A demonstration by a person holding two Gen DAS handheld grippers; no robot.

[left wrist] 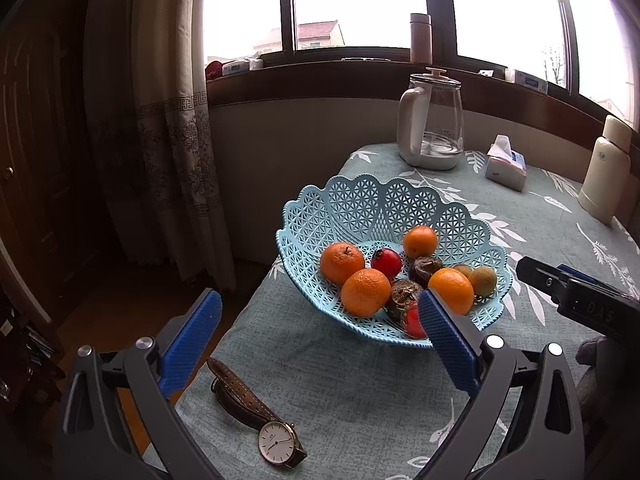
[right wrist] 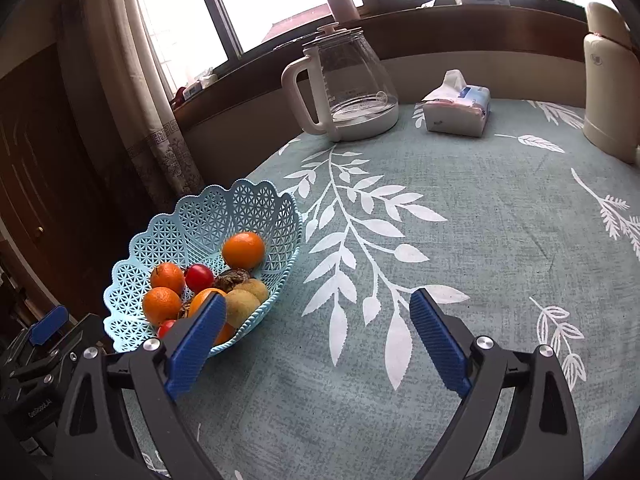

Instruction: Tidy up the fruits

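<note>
- fruit sits heaped in the blue lattice basket [left wrist: 384, 208] at the left edge of the table [right wrist: 440, 320]; four oranges [left wrist: 342, 262], small red fruits [left wrist: 386, 263], dark brown fruits [left wrist: 425, 270], two kiwis [left wrist: 483, 280]; no loose fruit visible on the cloth, so sorting looks largely done, by my reading
- left gripper [left wrist: 320, 344] spread wide, holding nothing, hovering at the basket's near rim; right gripper [right wrist: 318, 344] equally wide, empty, over bare cloth right of the basket; both likely idle
- left view only: wristwatch [left wrist: 262, 414] lying near; right view only: the open cloth and both kiwis clearly
- far side: glass kettle [right wrist: 344, 88], tissue pack [right wrist: 458, 110], cream flask [right wrist: 608, 80]
</note>
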